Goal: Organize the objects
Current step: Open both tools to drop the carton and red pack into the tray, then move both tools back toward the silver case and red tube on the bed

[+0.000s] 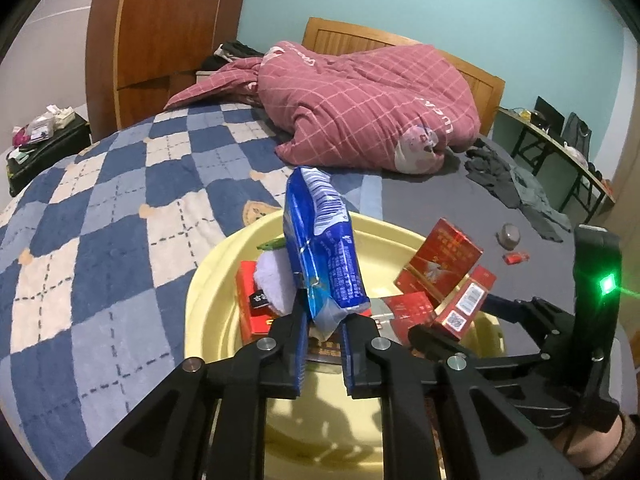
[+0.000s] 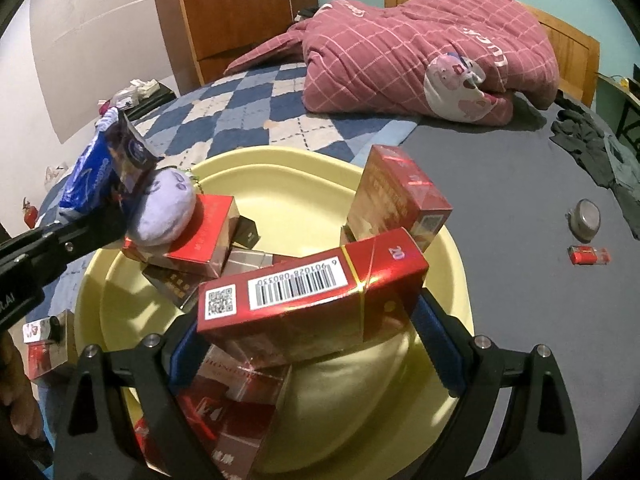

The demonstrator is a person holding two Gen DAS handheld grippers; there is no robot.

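The yellow basin sits on the bed and fills the lower centre of both views, its far rim bare in the right wrist view while its near half is crowded with red cartons. The left gripper is clamped on the bottom seam of a blue snack packet, which stands nearly upright above the basin at mid-frame. The right gripper grasps a red carton across its ends, barcode face up, over the basin's near side; a second red box stands tilted against the right rim. At left in that view a purple plush toy lies on top of another red box, just beside the packet. Right of the basin the dark grey sheet is mostly open, with a small round metal tin and a red lighter near the right edge. The blue checked quilt spreads across the left; a heaped pink duvet lies beyond, before a wooden wardrobe and turquoise wall.
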